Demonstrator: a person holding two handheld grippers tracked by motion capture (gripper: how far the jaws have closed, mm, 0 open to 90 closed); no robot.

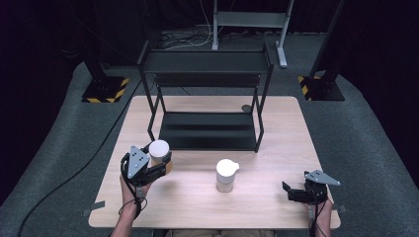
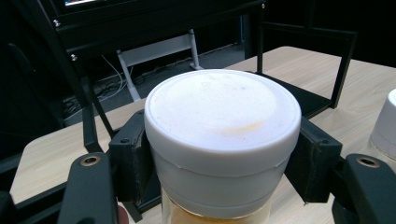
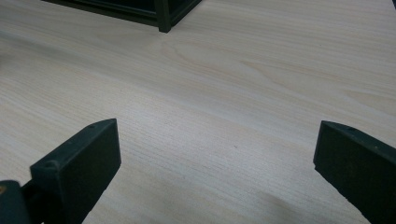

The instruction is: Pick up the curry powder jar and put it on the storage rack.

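Observation:
My left gripper (image 1: 157, 163) is shut on a jar (image 1: 159, 148) with a white lid and amber contents, held a little above the front left of the wooden table (image 1: 197, 210). In the left gripper view the jar (image 2: 222, 121) sits upright, and both black pads (image 2: 133, 158) press on its white collar. A second white-lidded jar (image 1: 226, 175) stands on the table's middle, also at the right edge of the left gripper view (image 2: 385, 126). My right gripper (image 1: 290, 191) rests low at the front right, open, with bare wood between its jaws (image 3: 217, 168).
A black two-tier metal rack (image 1: 207, 129) stands at the back half of the table, its lower shelf just beyond the held jar. Cables trail from both grippers off the front edge. A grey frame (image 1: 249, 22) stands on the floor behind.

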